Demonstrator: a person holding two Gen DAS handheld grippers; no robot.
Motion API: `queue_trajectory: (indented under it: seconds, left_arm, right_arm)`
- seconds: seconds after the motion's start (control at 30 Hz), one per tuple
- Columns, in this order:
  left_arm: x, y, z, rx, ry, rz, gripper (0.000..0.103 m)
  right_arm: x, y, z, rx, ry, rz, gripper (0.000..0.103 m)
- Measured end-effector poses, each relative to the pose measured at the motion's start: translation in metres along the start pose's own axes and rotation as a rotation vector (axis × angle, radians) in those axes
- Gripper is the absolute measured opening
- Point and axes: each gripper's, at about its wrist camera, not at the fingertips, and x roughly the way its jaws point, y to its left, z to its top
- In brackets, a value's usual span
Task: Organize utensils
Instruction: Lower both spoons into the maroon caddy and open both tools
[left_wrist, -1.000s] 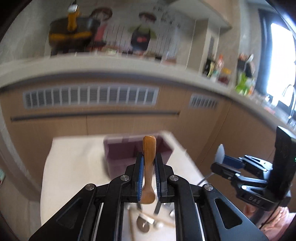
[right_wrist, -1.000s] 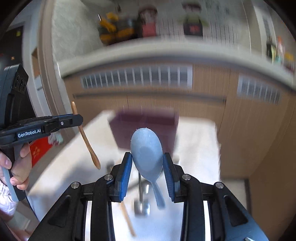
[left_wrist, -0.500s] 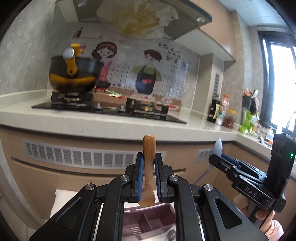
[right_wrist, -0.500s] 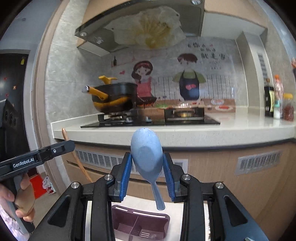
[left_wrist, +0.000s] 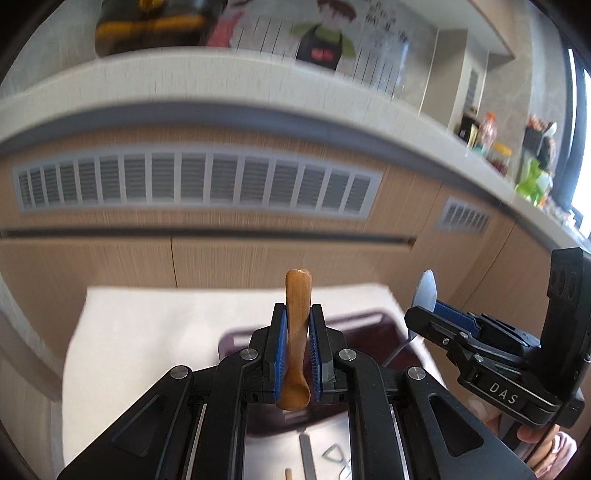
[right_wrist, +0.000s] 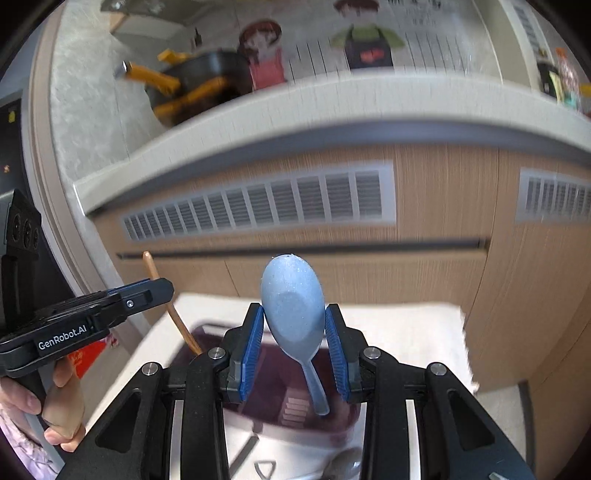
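A wooden spoon and a blue spoon are gripped upright, bowl down and bowl up, by the left gripper and right gripper above a white table.

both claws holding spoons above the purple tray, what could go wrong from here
1. The right claw grips the blue spoon by its rounded bowl, handle hanging down; that curved grip could slip or swing on release.
2. The left claw holds the wooden spoon close beside the right one over the same tray; they might bump.
3. The views are motion-blurred, so compartment aim may be off.
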Motion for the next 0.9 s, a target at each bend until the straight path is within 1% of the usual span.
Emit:
queue_trajectory:
  seconds: [0.17, 0.27, 0.3, 0.33, 0.37, 0.4, 0.43, 0.47, 0.53, 0.57, 0.6, 0.63, 0.7, 0.8, 0.83, 0.9]
  left_arm:
    - [0.025, 0.003, -0.021, -0.024, 0.096, 0.003, 0.014]
    - [0.022, 0.003, -0.027, -0.038, 0.104, 0.005, 0.015]
    - [0.019, 0.003, -0.026, -0.042, 0.097, 0.004, 0.015]
    - [0.013, 0.003, -0.026, -0.046, 0.086, 0.003, 0.016]
    - [0.006, 0.002, -0.026, -0.047, 0.072, 0.005, 0.019]
    - [-0.001, 0.002, -0.025, -0.046, 0.061, 0.008, 0.021]
    - [-0.011, 0.001, -0.026, -0.043, 0.042, 0.017, 0.028]
    - [-0.018, 0.0, -0.025, -0.042, 0.03, 0.023, 0.036]
    - [-0.034, -0.002, -0.029, -0.034, 0.005, 0.046, 0.044]
    - [-0.041, -0.003, -0.032, -0.027, -0.003, 0.058, 0.049]
    - [-0.046, -0.004, -0.037, -0.02, -0.007, 0.07, 0.052]
    - [-0.051, -0.005, -0.042, -0.013, -0.008, 0.081, 0.054]
    - [-0.056, -0.006, -0.054, 0.0, 0.004, 0.098, 0.054]
    - [-0.058, -0.006, -0.077, 0.004, 0.046, 0.104, 0.06]
    - [-0.058, -0.006, -0.086, 0.008, 0.066, 0.106, 0.062]
    - [-0.057, -0.006, -0.101, 0.024, 0.097, 0.114, 0.063]
  right_arm:
    - [0.021, -0.003, -0.025, 0.002, 0.084, -0.015, 0.032]
    - [0.023, -0.002, -0.032, -0.017, 0.102, -0.024, 0.035]
    - [0.021, -0.002, -0.033, -0.02, 0.096, -0.026, 0.042]
    - [0.016, -0.001, -0.033, -0.023, 0.08, -0.027, 0.055]
    - [0.009, -0.001, -0.033, -0.027, 0.058, -0.029, 0.063]
    - [-0.002, 0.0, -0.032, -0.03, 0.022, -0.039, 0.075]
    - [-0.009, 0.001, -0.032, -0.036, -0.005, -0.056, 0.083]
    - [-0.017, 0.002, -0.032, -0.045, -0.031, -0.08, 0.085]
    - [-0.035, 0.004, -0.032, -0.069, -0.077, -0.137, 0.096]
    - [-0.042, 0.004, -0.034, -0.08, -0.084, -0.158, 0.098]
    - [-0.046, 0.003, -0.035, -0.087, -0.086, -0.174, 0.1]
    - [-0.05, 0.001, -0.037, -0.095, -0.082, -0.199, 0.102]
    - [-0.053, 0.0, -0.045, -0.115, -0.053, -0.267, 0.103]
    - [-0.044, -0.003, -0.065, -0.161, 0.035, -0.357, 0.103]
    - [-0.038, -0.004, -0.073, -0.164, 0.072, -0.372, 0.103]
    - [-0.028, -0.008, -0.086, -0.142, 0.14, -0.372, 0.103]
